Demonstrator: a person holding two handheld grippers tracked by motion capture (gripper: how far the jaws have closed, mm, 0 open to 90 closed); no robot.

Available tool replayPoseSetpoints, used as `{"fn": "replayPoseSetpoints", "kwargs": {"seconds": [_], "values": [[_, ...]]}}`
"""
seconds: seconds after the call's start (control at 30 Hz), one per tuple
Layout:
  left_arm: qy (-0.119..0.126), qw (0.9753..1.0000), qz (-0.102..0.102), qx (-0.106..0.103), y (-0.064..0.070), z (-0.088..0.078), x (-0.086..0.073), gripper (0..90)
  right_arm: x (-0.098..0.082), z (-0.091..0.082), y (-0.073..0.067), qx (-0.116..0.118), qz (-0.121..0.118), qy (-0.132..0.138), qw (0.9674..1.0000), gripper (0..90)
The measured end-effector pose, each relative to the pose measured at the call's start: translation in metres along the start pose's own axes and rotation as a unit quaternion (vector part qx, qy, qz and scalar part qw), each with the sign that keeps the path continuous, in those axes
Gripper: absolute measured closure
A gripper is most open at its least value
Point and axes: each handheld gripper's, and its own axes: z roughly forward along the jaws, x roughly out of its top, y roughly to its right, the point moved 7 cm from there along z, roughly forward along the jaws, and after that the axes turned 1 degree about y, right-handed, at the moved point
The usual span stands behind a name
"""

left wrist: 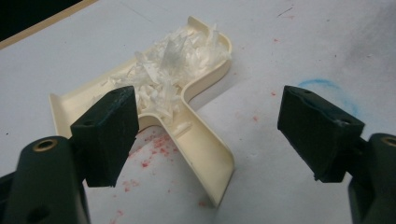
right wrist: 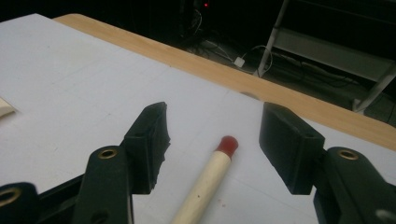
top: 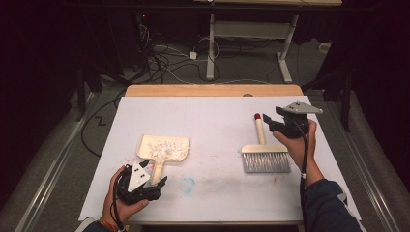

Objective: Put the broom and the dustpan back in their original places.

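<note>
Cream plastic made up the dustpan (top: 163, 149), which lay flat on the white table (top: 217, 116) toward its near left, its tray heaped with white shreds (top: 167, 148). The pan's handle pointed back at the left gripper (top: 155, 182), whose jaws stood wide apart on either side of that handle without pressing it; the left gripper view showed clear gaps between both pads and the handle. Red specks (left wrist: 152, 149) dotted the table beside the handle, and a faint blue ring (top: 188, 184) lay just right of the gripper. On the right lay the brush (top: 264, 153), bristles toward the person, its pale handle ending in a red tip (top: 257, 116). The right gripper (top: 269, 123) hung by that tip with its jaws apart, the handle lying free between them.
</note>
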Motion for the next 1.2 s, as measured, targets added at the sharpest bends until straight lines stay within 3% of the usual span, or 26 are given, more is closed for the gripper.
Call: {"fn": "replayPoseSetpoints", "kwargs": {"seconds": [0.4,0.73,1.0,1.2], "values": [[-0.006,0.9999,0.014,0.004,0.003,0.001,-0.001,20.0,0.013,-0.020,-0.019,0.025,-0.026,0.043,0.9985,37.5],[-0.010,0.9994,0.033,0.004,0.006,0.002,-0.001,20.0,0.018,-0.037,-0.029,0.022,-0.027,0.059,0.9977,26.2],[-0.014,0.9992,0.037,0.001,0.007,0.004,-0.002,20.0,0.021,-0.048,-0.037,0.026,-0.033,0.059,0.9974,25.5],[-0.015,0.9991,0.039,0.000,0.008,0.003,-0.003,20.0,0.024,-0.059,-0.048,0.031,-0.054,0.067,0.9958,25.5]]}}
